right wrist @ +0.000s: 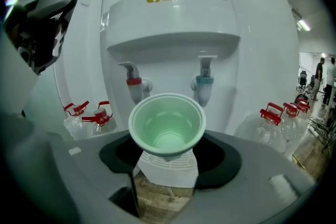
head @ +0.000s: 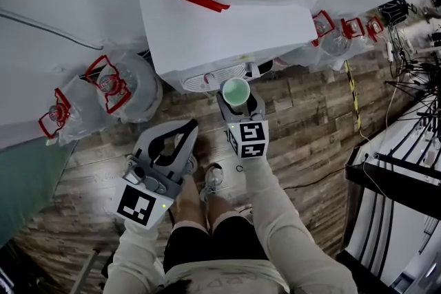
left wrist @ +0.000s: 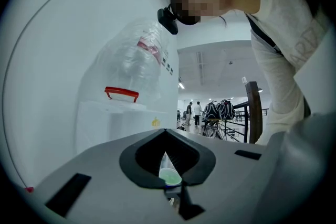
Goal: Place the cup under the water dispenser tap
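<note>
A pale green cup (head: 236,89) (right wrist: 167,123) stands upright between the jaws of my right gripper (head: 238,102) (right wrist: 168,152), which is shut on it. The cup hangs in front of the white water dispenser (head: 227,24) (right wrist: 173,13), above its round drip tray (head: 212,78) (right wrist: 169,166). Its rim is just below and between the red tap (right wrist: 134,84) and the blue tap (right wrist: 203,83). My left gripper (head: 189,126) (left wrist: 165,131) is lower and to the left, its tips together with nothing in them. Through its hollow the cup (left wrist: 170,178) shows.
Several clear water bottles with red handles lie on the wood floor left (head: 114,82) and right (head: 332,34) of the dispenser. A black frame (head: 396,179) and cables stand at the right. The person's shoes (head: 213,179) are just behind the grippers.
</note>
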`<state>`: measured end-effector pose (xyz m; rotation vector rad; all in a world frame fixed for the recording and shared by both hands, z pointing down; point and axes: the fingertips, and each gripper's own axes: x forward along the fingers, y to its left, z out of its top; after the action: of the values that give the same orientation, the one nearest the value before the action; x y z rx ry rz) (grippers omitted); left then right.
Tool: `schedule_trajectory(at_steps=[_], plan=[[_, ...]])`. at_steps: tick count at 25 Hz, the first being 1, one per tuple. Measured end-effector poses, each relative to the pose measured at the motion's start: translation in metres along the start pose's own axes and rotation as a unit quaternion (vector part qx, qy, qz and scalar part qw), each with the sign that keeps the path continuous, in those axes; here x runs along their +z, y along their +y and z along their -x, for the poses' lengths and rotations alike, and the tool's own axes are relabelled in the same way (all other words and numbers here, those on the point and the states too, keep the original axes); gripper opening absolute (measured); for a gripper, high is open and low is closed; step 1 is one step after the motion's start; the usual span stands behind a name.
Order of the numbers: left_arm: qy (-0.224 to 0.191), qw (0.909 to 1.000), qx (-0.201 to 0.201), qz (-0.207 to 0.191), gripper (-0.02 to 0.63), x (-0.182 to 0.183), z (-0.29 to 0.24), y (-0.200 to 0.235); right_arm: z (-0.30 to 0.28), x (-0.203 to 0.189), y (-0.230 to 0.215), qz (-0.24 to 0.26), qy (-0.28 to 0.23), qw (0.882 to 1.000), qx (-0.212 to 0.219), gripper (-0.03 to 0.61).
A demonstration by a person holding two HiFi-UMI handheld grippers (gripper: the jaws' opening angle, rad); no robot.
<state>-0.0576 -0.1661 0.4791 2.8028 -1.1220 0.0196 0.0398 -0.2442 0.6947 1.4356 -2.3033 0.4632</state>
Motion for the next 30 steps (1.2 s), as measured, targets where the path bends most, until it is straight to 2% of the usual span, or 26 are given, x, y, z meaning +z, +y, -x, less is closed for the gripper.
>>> schedule_trajectory(at_steps=[9, 30], plan=[[0.007, 0.9998, -0.016, -0.008, 0.005, -0.019, -0.004, 0.003, -0.032, -0.027, -0.017, -0.004, 0.017, 1.0, -0.016, 0.299], [0.026, 0.9997, -0.002, -0.004, 0.005, -0.043, 0.007, 0.029, -0.082, -0.076, -0.052, -0.038, 0.073, 0.995, -0.055, 0.301]])
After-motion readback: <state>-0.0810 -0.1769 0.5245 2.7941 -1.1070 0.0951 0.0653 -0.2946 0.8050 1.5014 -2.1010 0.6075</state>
